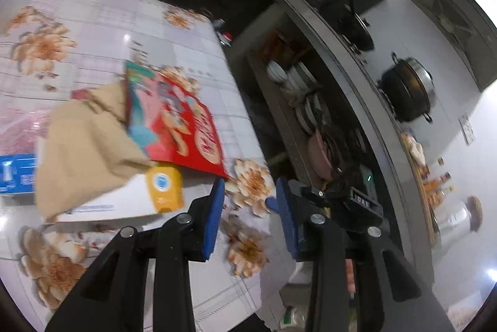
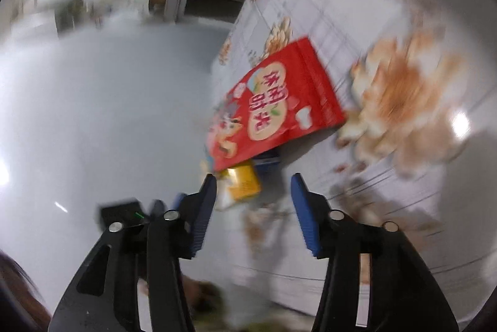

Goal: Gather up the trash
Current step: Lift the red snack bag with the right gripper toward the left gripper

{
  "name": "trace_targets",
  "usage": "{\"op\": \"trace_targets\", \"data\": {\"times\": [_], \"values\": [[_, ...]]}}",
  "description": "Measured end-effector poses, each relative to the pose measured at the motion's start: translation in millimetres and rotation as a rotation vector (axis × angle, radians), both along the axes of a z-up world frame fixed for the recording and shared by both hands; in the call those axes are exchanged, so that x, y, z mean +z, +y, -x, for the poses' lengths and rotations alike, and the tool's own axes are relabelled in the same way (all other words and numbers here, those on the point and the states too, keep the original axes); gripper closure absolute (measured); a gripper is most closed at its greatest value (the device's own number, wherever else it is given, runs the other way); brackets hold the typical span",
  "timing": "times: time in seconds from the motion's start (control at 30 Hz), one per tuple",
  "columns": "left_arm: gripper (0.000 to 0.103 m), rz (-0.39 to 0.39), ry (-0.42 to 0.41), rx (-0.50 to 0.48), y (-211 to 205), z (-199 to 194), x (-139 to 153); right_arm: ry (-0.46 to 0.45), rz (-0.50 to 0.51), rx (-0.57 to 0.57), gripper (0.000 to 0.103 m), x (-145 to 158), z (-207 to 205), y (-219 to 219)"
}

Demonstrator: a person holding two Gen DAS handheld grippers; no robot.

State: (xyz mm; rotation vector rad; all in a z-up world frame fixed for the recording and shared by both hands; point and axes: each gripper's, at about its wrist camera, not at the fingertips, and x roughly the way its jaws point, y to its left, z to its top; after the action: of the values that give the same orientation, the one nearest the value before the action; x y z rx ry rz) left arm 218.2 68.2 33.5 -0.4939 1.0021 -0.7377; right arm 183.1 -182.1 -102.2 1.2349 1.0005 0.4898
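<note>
1. Left wrist view: the left claw [image 1: 250, 201] hangs spread and empty over the flowered counter [image 1: 93, 30], near the red snack bag [image 1: 183, 127] lying on a tan paper bag [image 1: 84, 145]. Approach the bag's free corner low.
2. Right wrist view: the right claw [image 2: 253, 204] is spread, holding nothing, just short of the red snack bag [image 2: 276, 105] and a yellow packet [image 2: 243, 181]. Steady first; the view is blurred.

Left gripper [image 1: 250, 189] angled downward, blue pads parted, nothing between them. Right gripper [image 2: 253, 184] tilted slightly down, jaws apart and empty.
</note>
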Motion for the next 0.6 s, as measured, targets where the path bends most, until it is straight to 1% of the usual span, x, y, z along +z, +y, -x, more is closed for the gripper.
{"op": "trace_targets", "data": {"times": [0.03, 0.07, 0.1, 0.17, 0.2, 0.27, 0.33, 0.37, 0.4, 0.47, 0.53, 0.6], "values": [[0.071, -0.011, -0.010, 0.017, 5.8, -0.5, 0.0, 0.022, -0.071, -0.009, 0.043, -10.3, -4.0, 8.4], [0.071, -0.036, -0.028, 0.036, 11.6, 0.7, 1.2, 0.042, -0.118, -0.024, 0.040, -18.9, -9.3, 16.8], [0.071, -0.071, -0.054, 0.066, 17.4, 3.1, 3.4, 0.069, -0.151, -0.041, 0.040, -27.4, -17.5, 27.0], [0.070, -0.107, -0.082, 0.105, 30.6, 6.6, 5.0, 0.110, -0.199, -0.055, 0.040, -39.3, -31.2, 43.0], [0.069, -0.113, -0.087, 0.115, 35.1, 7.9, 4.8, 0.121, -0.213, -0.065, 0.040, -41.0, -34.4, 45.1], [0.069, -0.139, -0.096, 0.151, 48.5, 13.3, 3.4, 0.151, -0.232, -0.120, 0.041, -50.9, -48.2, 54.0], [0.069, -0.156, -0.098, 0.174, 58.6, 18.8, 1.0, 0.173, -0.237, -0.193, 0.051, -57.6, -55.6, 53.3], [0.069, -0.159, -0.096, 0.184, 62.7, 21.4, -0.4, 0.170, -0.248, -0.227, 0.067, -60.0, -57.4, 51.4], [0.069, -0.159, -0.094, 0.190, 65.1, 23.7, -1.3, 0.166, -0.250, -0.236, 0.087, -61.3, -58.9, 49.8], [0.069, -0.162, -0.090, 0.200, 70.0, 26.3, -3.2, 0.168, -0.259, -0.237, 0.099, -64.1, -60.1, 47.1], [0.069, -0.158, -0.091, 0.202, 74.8, 28.1, -5.0, 0.148, -0.255, -0.228, 0.103, -61.6, -56.5, 41.2], [0.069, -0.154, -0.093, 0.201, 70.8, 27.7, -3.6, 0.126, -0.257, -0.218, 0.103, -55.9, -50.1, 33.1]]}}
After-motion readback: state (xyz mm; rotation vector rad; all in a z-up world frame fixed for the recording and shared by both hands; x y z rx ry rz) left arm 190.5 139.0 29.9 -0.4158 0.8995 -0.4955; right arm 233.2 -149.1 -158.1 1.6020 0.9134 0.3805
